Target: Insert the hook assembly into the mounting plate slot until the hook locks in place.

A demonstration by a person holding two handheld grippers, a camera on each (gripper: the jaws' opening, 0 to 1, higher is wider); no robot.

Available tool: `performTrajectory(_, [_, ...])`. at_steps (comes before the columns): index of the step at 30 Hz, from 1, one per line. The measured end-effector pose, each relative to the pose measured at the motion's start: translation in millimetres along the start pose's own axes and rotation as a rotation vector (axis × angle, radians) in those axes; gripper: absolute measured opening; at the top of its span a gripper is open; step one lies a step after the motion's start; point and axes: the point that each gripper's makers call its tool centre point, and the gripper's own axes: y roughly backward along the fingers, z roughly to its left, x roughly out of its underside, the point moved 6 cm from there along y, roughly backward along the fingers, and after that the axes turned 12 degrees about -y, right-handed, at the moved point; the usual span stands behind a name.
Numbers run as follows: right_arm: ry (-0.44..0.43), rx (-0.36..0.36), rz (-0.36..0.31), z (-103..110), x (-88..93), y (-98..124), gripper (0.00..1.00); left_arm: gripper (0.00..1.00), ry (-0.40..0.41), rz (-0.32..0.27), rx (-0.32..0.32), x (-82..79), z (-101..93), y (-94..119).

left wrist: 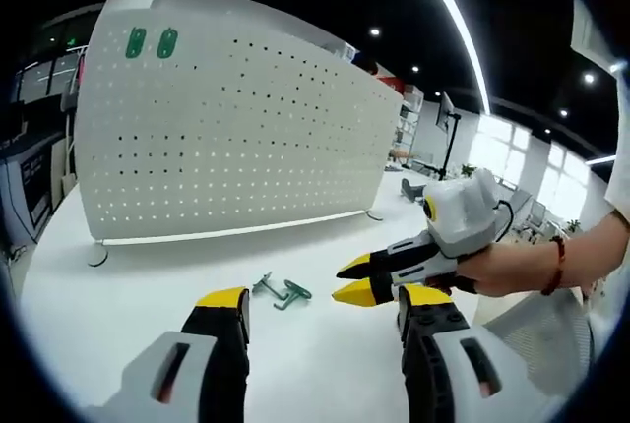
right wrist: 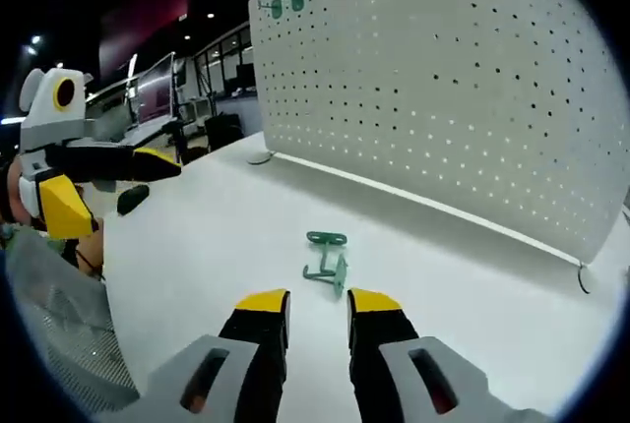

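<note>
1. While you hold both tools over the white tabletop, the small green metal hook assembly lies flat on it, in front of the white perforated mounting plate and well apart from it.
2. Your left tongs, black with yellow tips, stand apart with nothing between them; the hook assembly lies just beyond them, closer to the left-hand tip.
3. Your right tongs stand slightly apart and empty, with the hook assembly lying just past their tips, not touching.
4. From the left gripper view, the right tongs come in from the right, held by your hand, their tips near the hook assembly.
5. High on the mounting plate, near its far upper corner, sit two green hooks.
</note>
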Motion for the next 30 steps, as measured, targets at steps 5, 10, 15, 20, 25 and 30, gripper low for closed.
performTrajectory(5, [0.004,0.008,0.016,-2,0.2,-8,0.18,0.63,0.008,-0.004,0.002,2.1,-0.5,2])
performTrajectory(10, [0.003,0.015,0.035,-6,3.1,-17,0.18,0.64,0.003,0.007,0.003,3.7,-0.6,4])
performTrajectory(15, [0.004,0.018,0.056,-7,8.0,-26,0.17,0.63,-0.003,0.020,0.004,5.3,-2.7,8])
performTrajectory(20, [0.026,0.036,0.071,-9,8.0,-35,0.15,0.63,-0.001,0.027,0.003,7.1,-2.9,10])
performTrajectory(25, [0.025,0.049,0.080,-12,6.6,-42,0.13,0.63,0.006,0.020,-0.003,6.1,-2.2,11])
performTrajectory(30, [0.023,0.054,0.095,-16,8.0,-47,0.11,0.63,0.013,0.022,-0.005,8.4,-2.6,11])
